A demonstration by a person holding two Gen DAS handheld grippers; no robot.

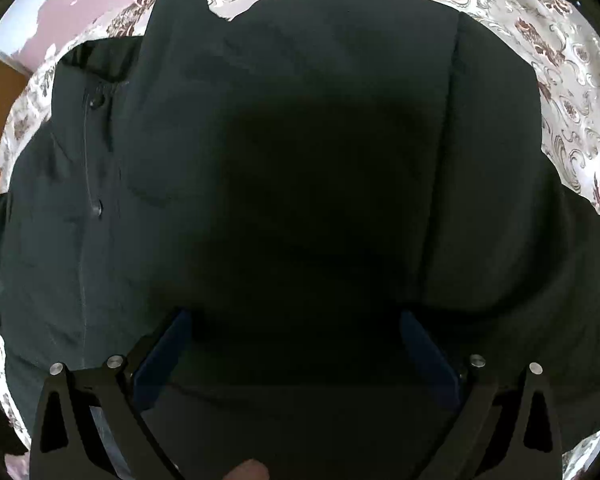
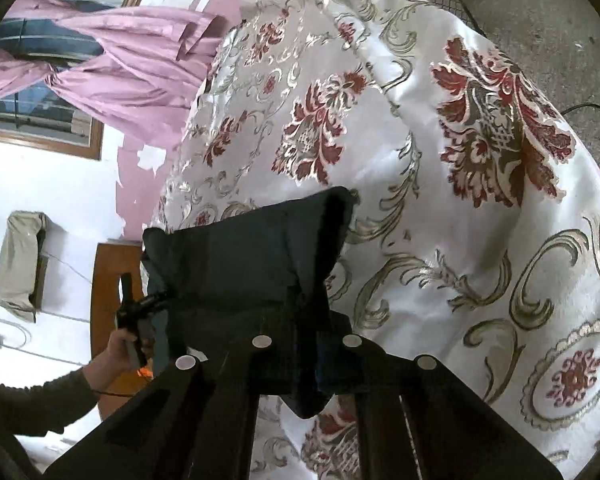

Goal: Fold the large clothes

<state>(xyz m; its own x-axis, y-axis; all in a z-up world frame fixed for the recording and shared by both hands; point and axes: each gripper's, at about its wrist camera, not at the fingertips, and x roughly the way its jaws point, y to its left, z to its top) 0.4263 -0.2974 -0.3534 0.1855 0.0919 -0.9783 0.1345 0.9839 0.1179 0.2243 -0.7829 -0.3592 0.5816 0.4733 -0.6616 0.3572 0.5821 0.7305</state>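
Note:
A large black garment (image 1: pixel 300 152) with a zipper (image 1: pixel 90 152) lies spread on the floral bedspread (image 1: pixel 572 80) and fills the left wrist view. My left gripper (image 1: pixel 296 320) hangs open right over its middle, blue pads (image 1: pixel 168 352) wide apart, nothing between them. My right gripper (image 2: pixel 306 344) is shut on a part of the black garment (image 2: pixel 252 256), which is lifted above the bedspread (image 2: pixel 480 220); its end stands up ahead of the fingers.
A person's hand (image 2: pixel 120 350) holds the other gripper's handle at the left of the right wrist view. Behind are a white and pink wall (image 2: pixel 60 184), pink curtains (image 2: pixel 132 64), a wooden board (image 2: pixel 112 276) and grey floor (image 2: pixel 540 20).

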